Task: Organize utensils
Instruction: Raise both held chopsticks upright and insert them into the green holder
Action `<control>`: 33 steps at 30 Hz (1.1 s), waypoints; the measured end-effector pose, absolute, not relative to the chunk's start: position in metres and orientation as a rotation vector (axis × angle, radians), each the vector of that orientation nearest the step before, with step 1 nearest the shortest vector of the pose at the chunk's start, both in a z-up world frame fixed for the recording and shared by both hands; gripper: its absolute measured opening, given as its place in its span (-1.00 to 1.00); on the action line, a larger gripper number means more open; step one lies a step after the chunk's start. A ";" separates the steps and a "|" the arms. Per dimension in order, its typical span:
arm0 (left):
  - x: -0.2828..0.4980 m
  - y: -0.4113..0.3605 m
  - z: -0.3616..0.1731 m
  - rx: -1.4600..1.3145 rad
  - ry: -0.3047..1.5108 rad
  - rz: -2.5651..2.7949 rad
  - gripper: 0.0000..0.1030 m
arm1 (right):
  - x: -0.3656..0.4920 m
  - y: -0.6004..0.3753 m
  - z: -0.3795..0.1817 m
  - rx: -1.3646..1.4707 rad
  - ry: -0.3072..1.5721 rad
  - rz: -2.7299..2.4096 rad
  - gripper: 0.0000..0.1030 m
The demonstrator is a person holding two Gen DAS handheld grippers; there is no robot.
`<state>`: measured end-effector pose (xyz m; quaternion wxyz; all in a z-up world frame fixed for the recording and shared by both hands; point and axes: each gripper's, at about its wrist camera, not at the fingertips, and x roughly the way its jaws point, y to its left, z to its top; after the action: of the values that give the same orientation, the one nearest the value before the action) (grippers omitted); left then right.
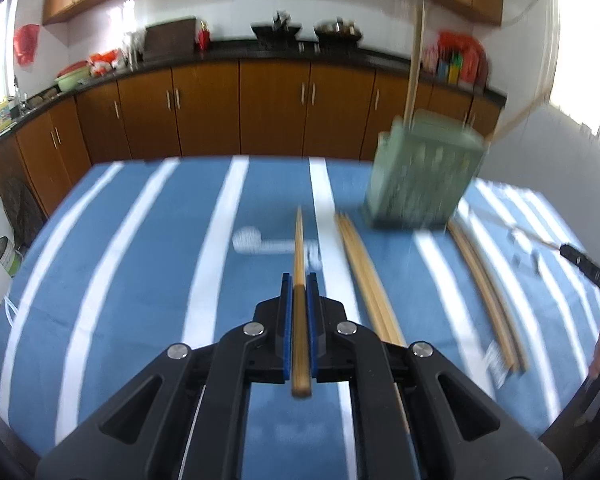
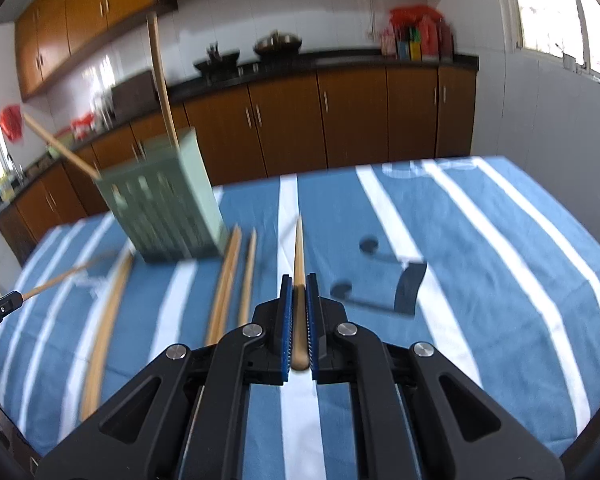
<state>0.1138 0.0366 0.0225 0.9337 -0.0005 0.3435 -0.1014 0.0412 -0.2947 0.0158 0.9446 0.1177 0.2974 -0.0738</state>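
Left gripper (image 1: 299,280) nearest in the left wrist view: blue pads pressed together on one wooden chopstick (image 1: 299,248), which runs lengthwise between the jaws, tip pointing out over the cloth, butt end sticking back toward the camera. Right gripper (image 2: 299,280) same story: jaws pinched on a second chopstick (image 2: 299,246), tip forward.

Table has a blue tablecloth (image 1: 148,264) with white stripes. Green slatted utensil holder (image 1: 420,176) stands on it, ahead and right of the left gripper, ahead and left of the right one. Two chopsticks already stick up out of it, one near upright (image 1: 417,52), one leaning far outward (image 2: 56,146).

Loose chopsticks on the cloth: a bundle (image 1: 364,268) just right of the left gripper, between it and the holder; another bundle (image 1: 488,292) further right, below the holder. Blur prevents an exact count; each looks like two to three sticks. Nothing sits between either held stick and the holder.

A white printed mark (image 1: 260,242) on the cloth near the left stick's tip is unreadable. Dark gripper shadows (image 2: 380,276) fall on the cloth right of the right gripper.

Background: brown base cabinets (image 1: 260,108), dark countertop, pots, red bags. All labels are too blurred to read.
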 end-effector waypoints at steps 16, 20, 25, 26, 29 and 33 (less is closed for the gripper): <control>0.119 0.042 0.087 -0.074 0.527 -0.188 -0.85 | 0.043 -0.299 0.068 0.236 0.456 -0.117 -0.86; 0.115 0.041 0.092 -0.047 0.519 -0.191 -0.85 | 0.043 -0.298 0.067 0.236 0.453 -0.113 -0.86; 0.114 0.042 0.090 -0.032 0.532 -0.184 -0.85 | 0.042 -0.298 0.065 0.245 0.459 -0.113 -0.86; 0.115 0.043 0.089 -0.032 0.535 -0.182 -0.85 | 0.042 -0.298 0.065 0.246 0.459 -0.112 -0.86; 0.116 0.046 0.087 -0.035 0.540 -0.174 -0.85 | 0.041 -0.297 0.065 0.242 0.458 -0.114 -0.86; 0.114 0.047 0.091 -0.044 0.530 -0.179 -0.86 | 0.041 -0.297 0.069 0.244 0.448 -0.106 -0.86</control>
<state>0.1142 0.0468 0.0912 0.9610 -0.0216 0.2614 -0.0881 0.0406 -0.2966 0.0693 0.9663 0.1206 0.2213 -0.0525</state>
